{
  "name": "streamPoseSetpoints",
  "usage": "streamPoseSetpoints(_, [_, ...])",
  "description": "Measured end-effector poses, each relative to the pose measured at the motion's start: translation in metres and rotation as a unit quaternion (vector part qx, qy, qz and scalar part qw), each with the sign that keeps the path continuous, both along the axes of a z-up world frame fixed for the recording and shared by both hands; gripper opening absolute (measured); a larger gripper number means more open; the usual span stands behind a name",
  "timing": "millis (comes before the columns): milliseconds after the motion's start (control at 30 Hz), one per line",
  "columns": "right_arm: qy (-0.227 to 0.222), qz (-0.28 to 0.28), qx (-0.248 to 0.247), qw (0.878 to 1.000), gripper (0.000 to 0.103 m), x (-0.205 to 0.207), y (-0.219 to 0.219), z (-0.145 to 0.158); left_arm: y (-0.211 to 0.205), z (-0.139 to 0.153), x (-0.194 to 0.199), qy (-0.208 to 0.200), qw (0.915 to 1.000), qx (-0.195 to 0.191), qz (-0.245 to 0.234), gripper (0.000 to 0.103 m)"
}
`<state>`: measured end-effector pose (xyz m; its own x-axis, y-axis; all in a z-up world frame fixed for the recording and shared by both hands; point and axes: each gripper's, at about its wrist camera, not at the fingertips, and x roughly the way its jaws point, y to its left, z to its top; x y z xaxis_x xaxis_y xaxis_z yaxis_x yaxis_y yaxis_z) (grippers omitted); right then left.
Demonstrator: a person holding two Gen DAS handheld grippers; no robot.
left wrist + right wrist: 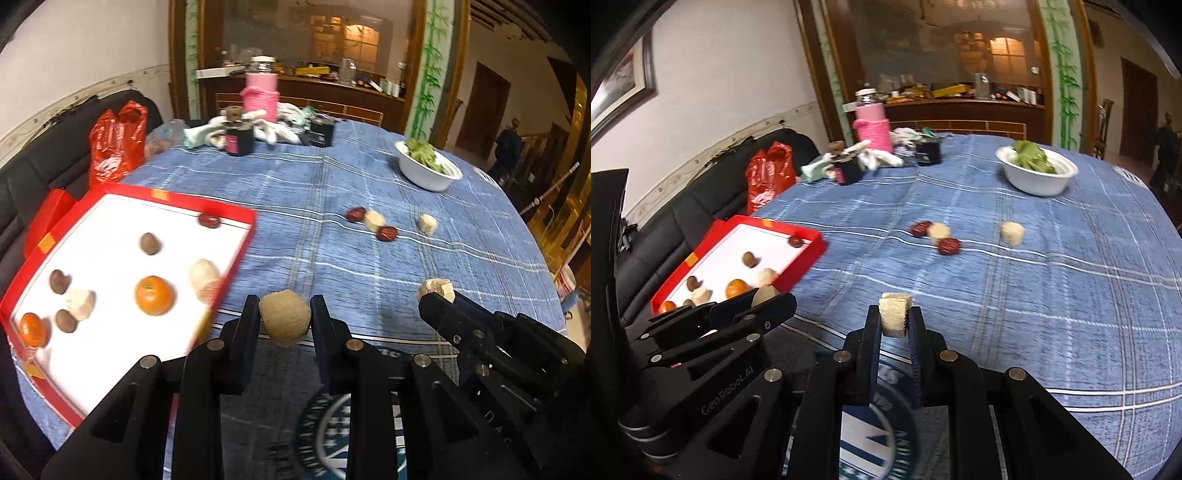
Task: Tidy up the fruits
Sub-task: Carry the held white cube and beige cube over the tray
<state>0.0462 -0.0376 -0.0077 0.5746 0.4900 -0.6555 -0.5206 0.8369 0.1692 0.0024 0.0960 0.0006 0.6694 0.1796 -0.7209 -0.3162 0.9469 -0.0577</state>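
The left tool (284,317) grips a round tan fruit (283,318) just right of the red tray (236,221); the right tool (894,319) clamps a pale cut chunk (894,313) above the table (1052,295). By my count the tray already holds about nine pieces, oranges (153,295) among them. Two red dates (948,245) and two pale chunks (1012,232) remain on the cloth. Motion blur smears the tray's near edge, so the kinds of fruit are hard to tell.

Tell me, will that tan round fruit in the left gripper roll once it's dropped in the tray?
Probably. The tan fruit looks nearly round, and the tray floor looks smooth and flat, so it may roll. Its matte skin suggests no slipping from the left gripper.
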Motion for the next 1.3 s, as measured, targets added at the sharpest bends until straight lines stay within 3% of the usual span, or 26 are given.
streamPoseSetpoints(400, [-0.016, 0.078, 0.004, 0.997, 0.014, -0.012, 0.083, 0.018, 0.074, 0.004, -0.029, -0.008, 0.9968, -0.003, 0.079, 0.025])
streamPoseSetpoints(733, [-0.008, 0.138, -0.018, 0.990, 0.014, -0.018, 0.164, 0.005, 0.146, -0.012, -0.048, 0.008, 0.9861, -0.013, 0.165, 0.025])
streamPoseSetpoints(1300, [0.011, 0.168, -0.042, 0.985, 0.014, -0.008, 0.227, -0.019, 0.181, -0.024, -0.049, 0.030, 0.9792, -0.010, 0.201, 0.025])
